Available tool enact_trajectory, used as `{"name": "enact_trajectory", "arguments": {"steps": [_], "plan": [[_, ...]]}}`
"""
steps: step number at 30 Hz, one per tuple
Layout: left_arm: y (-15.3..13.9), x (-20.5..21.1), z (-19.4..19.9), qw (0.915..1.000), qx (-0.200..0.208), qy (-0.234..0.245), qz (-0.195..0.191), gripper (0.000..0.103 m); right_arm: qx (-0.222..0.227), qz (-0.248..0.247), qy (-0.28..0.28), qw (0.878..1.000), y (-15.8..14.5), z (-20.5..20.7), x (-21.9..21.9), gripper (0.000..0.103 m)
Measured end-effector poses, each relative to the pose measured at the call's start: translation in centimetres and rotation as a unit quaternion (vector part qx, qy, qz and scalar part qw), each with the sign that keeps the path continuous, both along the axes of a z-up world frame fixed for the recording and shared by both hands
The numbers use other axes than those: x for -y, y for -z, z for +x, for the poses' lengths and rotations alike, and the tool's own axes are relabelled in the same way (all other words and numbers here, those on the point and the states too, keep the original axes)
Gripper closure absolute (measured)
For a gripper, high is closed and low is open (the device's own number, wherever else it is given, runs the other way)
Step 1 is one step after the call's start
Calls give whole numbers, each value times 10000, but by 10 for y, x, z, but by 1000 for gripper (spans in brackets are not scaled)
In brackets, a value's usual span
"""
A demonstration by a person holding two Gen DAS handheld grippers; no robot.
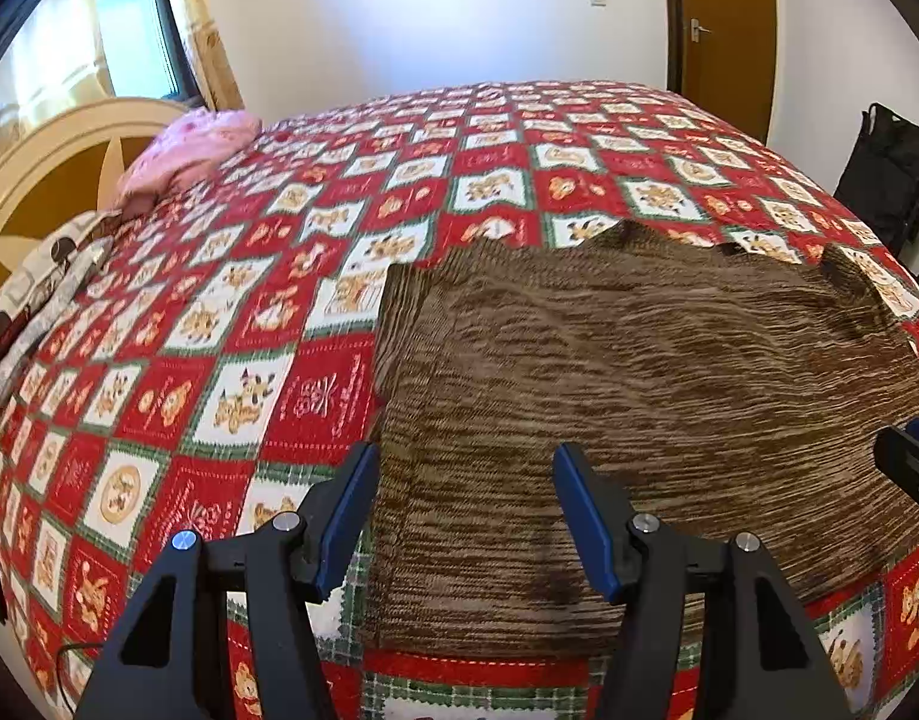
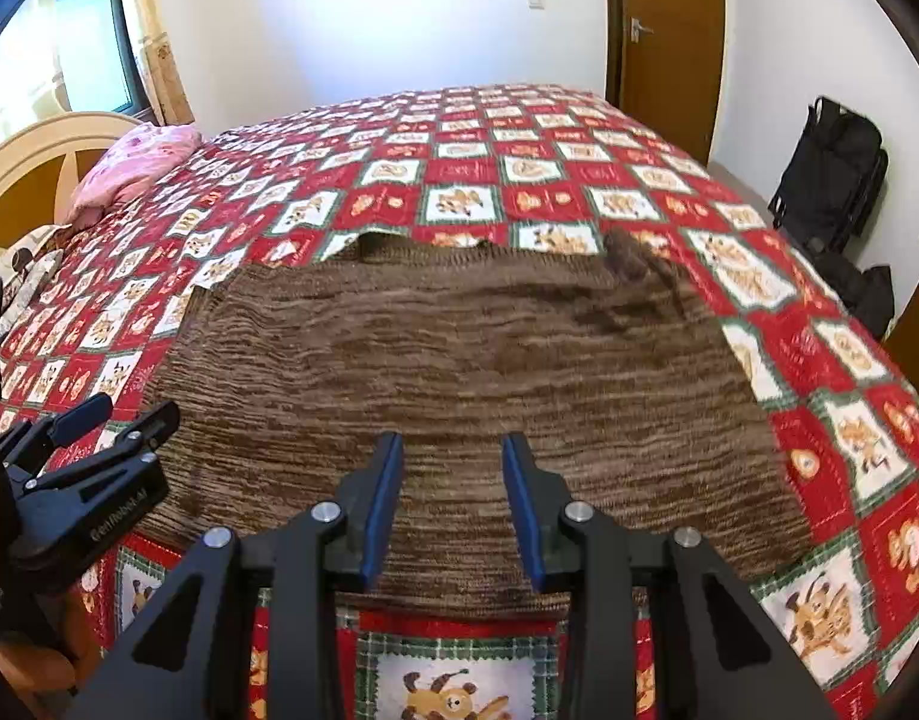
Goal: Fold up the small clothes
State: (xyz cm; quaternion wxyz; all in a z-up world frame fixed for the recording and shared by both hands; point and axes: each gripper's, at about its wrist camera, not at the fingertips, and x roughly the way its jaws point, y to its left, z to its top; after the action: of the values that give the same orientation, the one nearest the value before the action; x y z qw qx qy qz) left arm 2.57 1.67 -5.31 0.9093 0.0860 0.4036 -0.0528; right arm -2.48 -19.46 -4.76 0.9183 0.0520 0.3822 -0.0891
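The brown knit sweater point(image 2: 459, 360) on the quilted bed point(image 2: 849, 432) looks soft, floppy and light; grip its near hem corners. Both left tongs point(image 1: 465, 480) and right tongs point(image 2: 453, 468) hover released, empty.

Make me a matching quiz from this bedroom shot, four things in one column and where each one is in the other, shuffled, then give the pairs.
Things:
1. brown knit garment
2. pink bedding
3. black bag
4. door handle

Places:
A. on the floor against the right wall
B. on the brown door at the far end
C. spread flat on the quilt, just ahead of both grippers
D. bunched by the headboard at the far left

Pairs: 1-C, 2-D, 3-A, 4-B
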Motion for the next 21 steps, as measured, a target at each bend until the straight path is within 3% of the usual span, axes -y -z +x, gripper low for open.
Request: {"name": "enact_trajectory", "arguments": {"steps": [8,13,16,21], "plan": [[8,-21,7,9996,-56,-278,0,41,23,-13,50,10000,-3,2,9,65],[22,-59,18,9958,-393,-712,-421,41,-4,17,-301,9995,0,19,-7,65],[24,-74,17,9929,-447,-924,-597,41,-250,350,-519,9977,15,29,-15,77],[4,-52,11,9981,-82,-399,-463,41,-84,457,-237,9986,12,22,1,71]]}}
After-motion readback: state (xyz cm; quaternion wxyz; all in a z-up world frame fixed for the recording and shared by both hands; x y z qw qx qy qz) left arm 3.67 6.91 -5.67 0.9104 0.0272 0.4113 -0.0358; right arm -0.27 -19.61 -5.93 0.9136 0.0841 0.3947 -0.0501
